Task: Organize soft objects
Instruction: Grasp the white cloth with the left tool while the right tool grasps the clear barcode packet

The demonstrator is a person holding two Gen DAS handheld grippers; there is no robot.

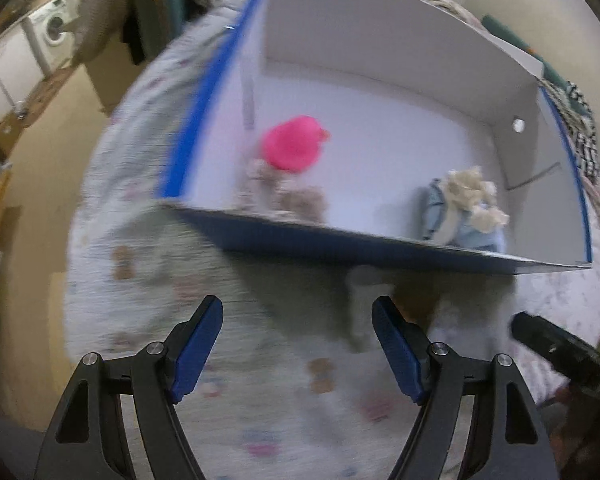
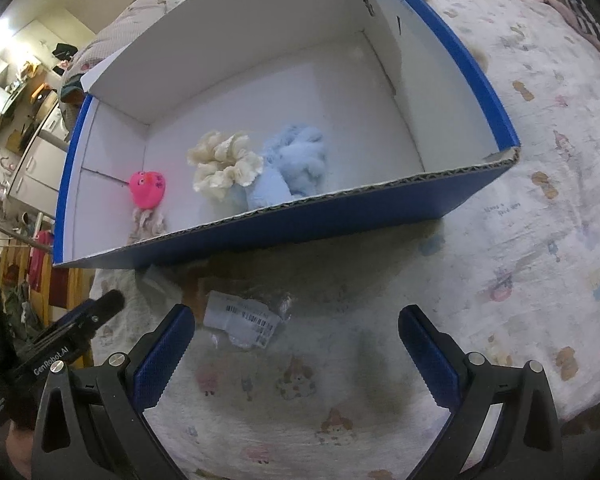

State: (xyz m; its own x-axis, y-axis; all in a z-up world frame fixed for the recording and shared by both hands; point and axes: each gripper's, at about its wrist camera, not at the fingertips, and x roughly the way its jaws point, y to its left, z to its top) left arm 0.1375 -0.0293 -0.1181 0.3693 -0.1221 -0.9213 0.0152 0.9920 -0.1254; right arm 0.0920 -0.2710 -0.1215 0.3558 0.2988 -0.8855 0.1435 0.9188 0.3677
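A blue cardboard box [image 2: 284,232] with a white inside sits on a bed covered by a pale quilt [image 2: 540,208] printed with small cartoon figures. Its near wall stands between both grippers and the soft toys inside it. In the right wrist view a pink plush toy [image 2: 148,189] with a face lies near the box's left wall, with a beige fuzzy piece [image 2: 147,222] just below it against the near wall. Toward the middle of the near wall a cream frilly soft piece [image 2: 225,168] rests touching a light blue plush toy [image 2: 296,164]. The right part of the box floor is bare.

On the quilt, just outside the near wall of the box, lies a crumpled clear plastic bag [image 2: 248,318] bearing a white label with barcodes; the print is too small to read. Faint writing on the quilt to the right cannot be read either.

The left gripper [image 1: 298,346] hovers over the quilt with its blue-padded jaws spread wide and nothing between them; its view is motion-blurred. The right gripper [image 2: 296,354] is likewise spread wide and empty, with the bag just ahead of its left finger. The other gripper's body, at the left edge of the right wrist view, reads "GenRobot.AI".

Beyond the bed's left edge stand a washing machine [image 1: 54,26] and hanging clothes [image 1: 140,20].
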